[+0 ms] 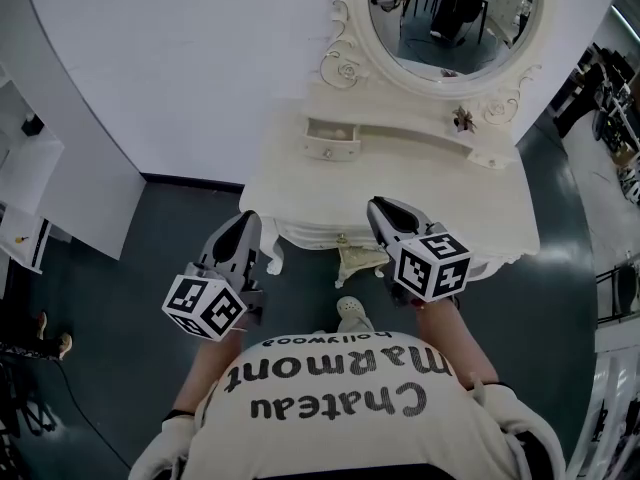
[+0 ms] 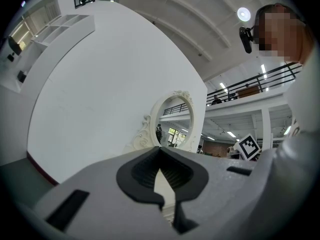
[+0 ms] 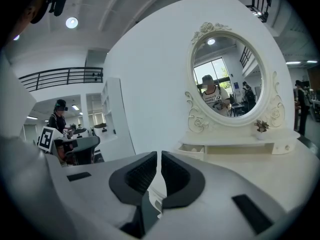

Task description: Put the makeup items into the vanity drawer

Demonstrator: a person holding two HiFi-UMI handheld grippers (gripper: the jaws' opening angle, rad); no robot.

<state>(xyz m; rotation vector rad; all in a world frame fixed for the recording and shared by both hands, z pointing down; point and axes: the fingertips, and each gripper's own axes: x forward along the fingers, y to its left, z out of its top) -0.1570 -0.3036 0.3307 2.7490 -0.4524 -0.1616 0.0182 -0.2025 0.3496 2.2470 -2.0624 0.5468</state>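
A white vanity table (image 1: pixel 400 183) with an oval mirror (image 1: pixel 450 8) stands ahead of me. A small drawer (image 1: pixel 331 140) in its upper shelf is pulled open on the left; the right gripper view shows the same drawer (image 3: pixel 193 148). I cannot make out what it holds, and no makeup items show on the tabletop. My left gripper (image 1: pixel 249 220) hovers at the table's front left corner, shut and holding nothing. My right gripper (image 1: pixel 378 207) is over the front edge, jaws together and empty. The left gripper view points up at the mirror (image 2: pixel 175 123).
A small dried-flower ornament (image 1: pixel 463 119) sits on the shelf's right end. A white stool (image 1: pixel 360 258) is tucked under the table's front, by my shoe (image 1: pixel 350 313). White shelving (image 1: pixel 22 183) stands to the left on the dark floor. Another person (image 3: pixel 60 119) stands far left by a chair.
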